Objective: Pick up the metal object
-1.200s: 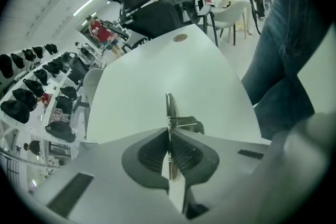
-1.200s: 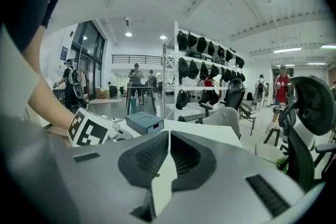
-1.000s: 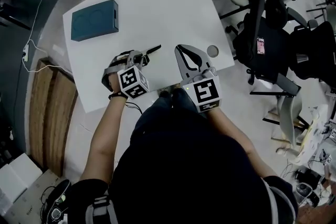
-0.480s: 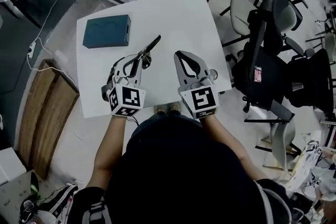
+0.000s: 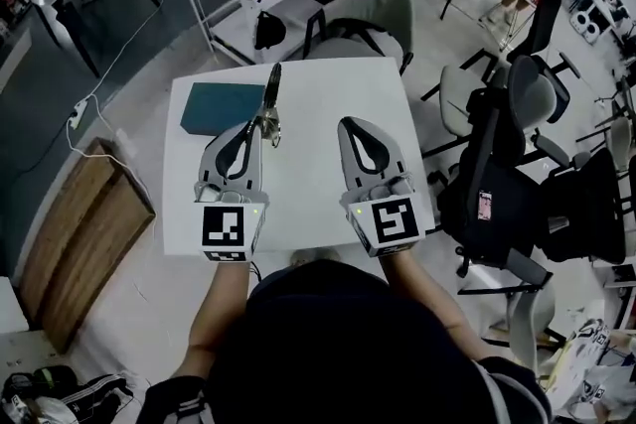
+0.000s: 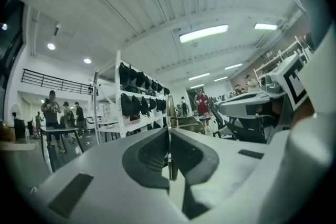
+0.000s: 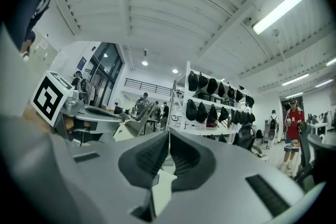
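your left gripper (image 5: 260, 130) has its jaws closed on the metal object (image 5: 270, 104). in the head view, the object sticks out past the jaw tips as a long, thin, dark piece, pointing away from you and reaching past the far edge of the white tabletop (image 5: 318, 94). in the left gripper view it shows edge-on as a narrow metal strip pinched right between the two dark pads. only the room is behind it there, so it is clear of the tabletop.

your right gripper (image 5: 350, 124) is beside the left one and points the same way. its jaws are together, and the right gripper view shows nothing between them. the two grippers are apart and not touching, each with its marker cube (image 5: 227, 230) turned up toward your head.

a teal box (image 5: 217, 106) lies flat on the tabletop near its far left corner, and the left gripper's jaws overlap its near edge in the head view. beyond the tabletop is a grey office chair (image 5: 363, 15), with more dark chairs to your right. the right gripper view shows a white shelf rack with dark bags (image 7: 210, 105) further off in the room.
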The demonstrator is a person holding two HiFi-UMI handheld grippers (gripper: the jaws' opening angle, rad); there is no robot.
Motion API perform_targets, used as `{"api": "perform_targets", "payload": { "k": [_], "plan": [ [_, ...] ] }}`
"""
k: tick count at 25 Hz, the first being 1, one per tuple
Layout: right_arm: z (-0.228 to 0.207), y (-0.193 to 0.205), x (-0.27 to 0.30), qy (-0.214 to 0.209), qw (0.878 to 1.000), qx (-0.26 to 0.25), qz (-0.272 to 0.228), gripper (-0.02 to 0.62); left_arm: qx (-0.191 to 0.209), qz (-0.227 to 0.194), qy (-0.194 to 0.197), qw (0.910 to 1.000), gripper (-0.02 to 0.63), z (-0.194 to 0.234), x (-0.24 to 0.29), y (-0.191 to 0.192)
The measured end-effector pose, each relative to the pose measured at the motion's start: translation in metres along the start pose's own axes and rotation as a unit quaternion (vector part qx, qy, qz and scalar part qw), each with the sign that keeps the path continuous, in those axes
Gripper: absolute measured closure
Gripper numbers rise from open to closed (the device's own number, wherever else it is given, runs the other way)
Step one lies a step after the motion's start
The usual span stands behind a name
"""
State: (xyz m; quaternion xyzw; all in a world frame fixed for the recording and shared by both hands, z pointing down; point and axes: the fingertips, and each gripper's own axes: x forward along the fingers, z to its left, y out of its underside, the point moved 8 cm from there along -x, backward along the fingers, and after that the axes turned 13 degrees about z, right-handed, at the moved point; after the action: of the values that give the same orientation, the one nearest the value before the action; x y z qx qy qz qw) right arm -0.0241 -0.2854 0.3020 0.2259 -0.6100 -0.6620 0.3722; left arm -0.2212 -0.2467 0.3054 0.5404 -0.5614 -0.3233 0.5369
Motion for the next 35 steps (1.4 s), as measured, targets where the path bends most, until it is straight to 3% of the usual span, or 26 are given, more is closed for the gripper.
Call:
{"api": "perform_targets", "payload": {
  "k": [8, 35],
  "plan": [
    [-0.005, -0.036, -0.005, 0.005, 0.999, -0.012, -0.042, 0.568, -0.027, -0.034, -0.029, 0.9986, 0.583, 0.007, -0.018, -0.027],
    [-0.010, -0.026, -0.015, -0.013, 1.000, 0.010, -0.027, 0.569, -0.028, -0.027, -0.040, 0.9985, 0.583, -0.008, -0.022, -0.027]
  ]
}}
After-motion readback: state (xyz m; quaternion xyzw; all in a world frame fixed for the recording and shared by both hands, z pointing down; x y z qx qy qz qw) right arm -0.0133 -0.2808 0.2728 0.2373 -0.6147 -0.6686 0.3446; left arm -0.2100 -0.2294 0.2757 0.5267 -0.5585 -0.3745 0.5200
